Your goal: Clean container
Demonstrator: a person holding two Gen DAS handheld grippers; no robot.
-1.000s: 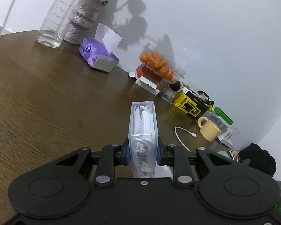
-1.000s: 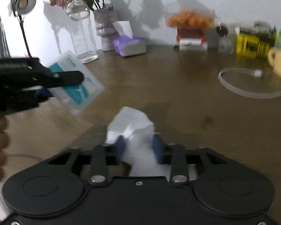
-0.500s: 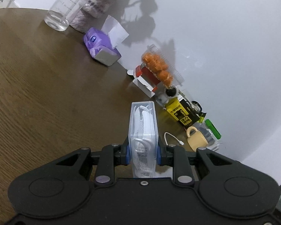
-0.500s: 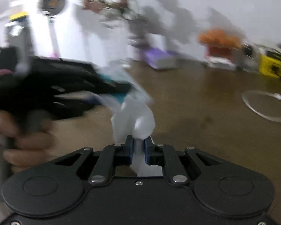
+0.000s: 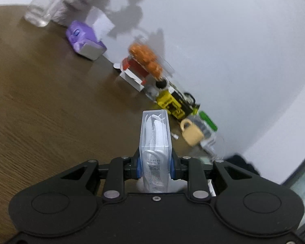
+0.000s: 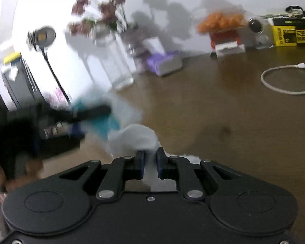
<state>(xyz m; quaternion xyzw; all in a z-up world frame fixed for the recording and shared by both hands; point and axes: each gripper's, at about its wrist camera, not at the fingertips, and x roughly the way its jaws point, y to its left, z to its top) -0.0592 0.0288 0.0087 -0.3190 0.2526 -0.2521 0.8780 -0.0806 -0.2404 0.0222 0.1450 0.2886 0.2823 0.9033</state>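
My left gripper (image 5: 155, 163) is shut on a small clear plastic container (image 5: 155, 136) with white picks inside, held edge-on above the brown table (image 5: 50, 105). In the right wrist view that same container (image 6: 103, 122), with its teal label, shows blurred at the left in the other gripper's black fingers (image 6: 91, 111). My right gripper (image 6: 149, 162) is shut on a crumpled white tissue (image 6: 136, 137), which sits right next to the container; blur hides whether they touch.
Along the wall stand a clear bottle (image 5: 40, 10), a purple tissue pack (image 5: 83, 40), a tub of orange fruit (image 5: 146, 61) on red-white boxes, a yellow box (image 5: 170, 103) and a tan mug (image 5: 192, 134). A white cable (image 6: 282, 79) lies on the table. A hand (image 6: 2, 174) shows lower left.
My right gripper closed tighter on the tissue and carried it left up to the container. The left wrist view swung, so the objects along the wall shifted; its grip has not changed.
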